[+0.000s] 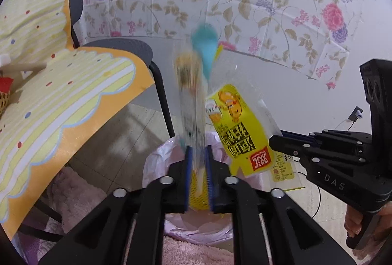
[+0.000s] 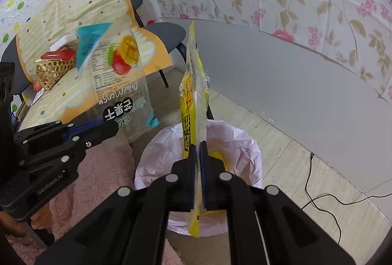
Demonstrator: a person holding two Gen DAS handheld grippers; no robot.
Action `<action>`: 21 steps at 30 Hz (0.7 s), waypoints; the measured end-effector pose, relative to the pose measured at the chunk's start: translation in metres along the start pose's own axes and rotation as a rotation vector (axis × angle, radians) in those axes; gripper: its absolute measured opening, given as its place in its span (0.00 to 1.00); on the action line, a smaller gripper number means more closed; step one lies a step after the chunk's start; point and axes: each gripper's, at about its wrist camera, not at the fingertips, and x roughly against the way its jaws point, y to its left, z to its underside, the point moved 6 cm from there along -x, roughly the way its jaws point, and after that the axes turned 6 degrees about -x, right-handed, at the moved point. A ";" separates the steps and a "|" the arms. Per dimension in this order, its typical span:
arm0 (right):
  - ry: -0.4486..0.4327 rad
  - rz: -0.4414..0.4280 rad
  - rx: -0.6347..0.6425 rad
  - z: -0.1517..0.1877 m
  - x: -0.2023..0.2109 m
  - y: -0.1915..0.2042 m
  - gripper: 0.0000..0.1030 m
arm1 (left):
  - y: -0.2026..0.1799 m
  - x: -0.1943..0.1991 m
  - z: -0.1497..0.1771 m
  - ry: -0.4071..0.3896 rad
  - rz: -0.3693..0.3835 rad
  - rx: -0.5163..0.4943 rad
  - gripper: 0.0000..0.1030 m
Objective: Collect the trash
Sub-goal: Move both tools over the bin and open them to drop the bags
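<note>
Left gripper (image 1: 198, 154): pinches the clear mango bag (image 2: 117, 83), held up beside the bin.
Bin (image 2: 245, 142): pink liner, on the floor below both bags.
Right gripper (image 2: 199, 150): pinches the yellow wrapper (image 1: 232, 127) over the bin.

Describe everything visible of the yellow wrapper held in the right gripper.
The yellow wrapper is a flat, glossy plastic packet with clear edges, printed with an orange cartoon figure, bold black Chinese characters and a small red logo. It looks empty and thin. The right gripper is shut on its lower part, so it stands upright, edge-on to the right wrist camera, with the print upside down. It hangs above the bin lined with a pale pink bag, beside the mango bag in the left gripper.
</note>
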 end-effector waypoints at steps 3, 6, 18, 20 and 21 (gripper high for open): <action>0.015 0.006 -0.006 0.003 -0.009 -0.003 0.26 | 0.008 -0.002 0.002 0.000 -0.013 0.027 0.38; 0.018 0.012 -0.007 0.004 -0.011 -0.004 0.28 | 0.018 0.002 0.004 0.002 -0.030 0.050 0.39; -0.107 -0.069 0.050 -0.034 0.031 0.036 0.30 | 0.075 0.063 0.026 -0.030 -0.182 0.154 0.39; -0.109 -0.097 0.083 -0.041 0.033 0.051 0.30 | 0.084 0.074 0.028 -0.040 -0.200 0.173 0.39; -0.109 -0.106 0.093 -0.043 0.033 0.056 0.30 | 0.090 0.081 0.030 -0.045 -0.211 0.186 0.40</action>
